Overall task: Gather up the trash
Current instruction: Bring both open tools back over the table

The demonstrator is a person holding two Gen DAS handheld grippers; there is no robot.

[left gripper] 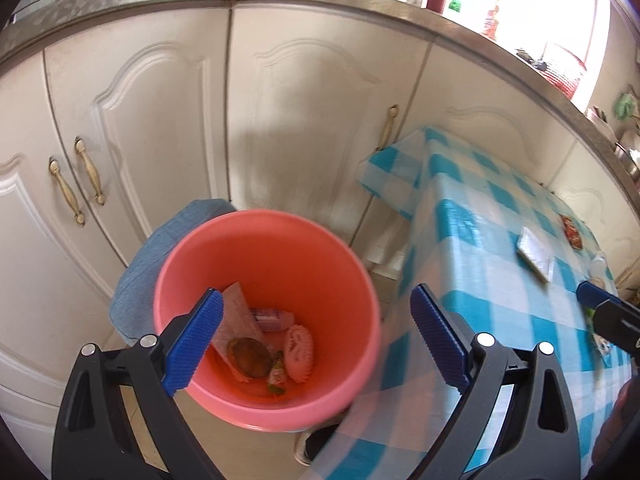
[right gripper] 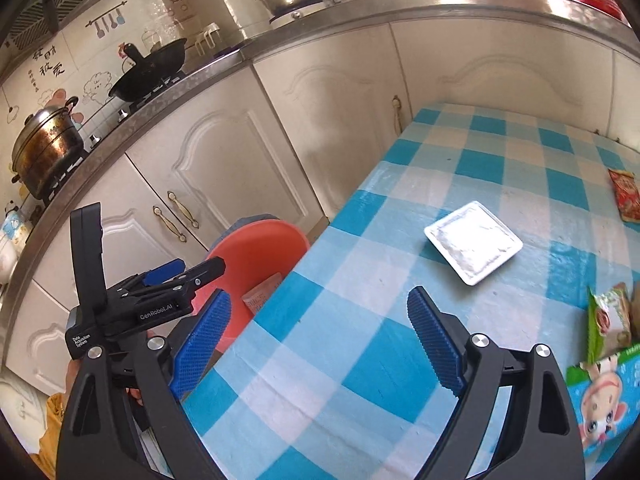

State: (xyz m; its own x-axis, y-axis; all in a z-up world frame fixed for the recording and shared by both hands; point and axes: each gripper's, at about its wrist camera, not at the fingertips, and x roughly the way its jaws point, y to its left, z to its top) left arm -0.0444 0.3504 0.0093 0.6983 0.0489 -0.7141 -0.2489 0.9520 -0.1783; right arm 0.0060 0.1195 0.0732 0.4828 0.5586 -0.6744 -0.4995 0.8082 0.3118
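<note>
- Cabinets (left gripper: pixel 168 120): white doors run behind everything; they play no part in the step, so keep both tools off them.
- Table (right gripper: pixel 360 320): blue-checked cloth; the uncollected trash lies on it, well apart from the bin side; work from the nearest piece outward.
- Bin (left gripper: pixel 264 320): pink, on the floor just beside the table's edge, a blue cloth (left gripper: pixel 160 248) behind it; it already holds paper, wrappers and a brown scrap; carry each piece right over its mouth before you let go.
- Left gripper (left gripper: pixel 316 340): jaws wide apart, nothing between them; it hovers above the bin; hold it clear of the right tool's path.
- Right gripper (right gripper: pixel 320 344): jaws spread wide, empty, aimed down over the cloth; you likely reach for the tray next.
- Tray (right gripper: pixel 474 242): white, flat, shallow, ahead of your right jaws; bring one finger under a rim so it cannot skid.
- Green wrapper (right gripper: pixel 608 316): near the right edge; thin, so pinch a raised fold.
- Red packet (right gripper: pixel 624 194): farthest off; probably last.
</note>
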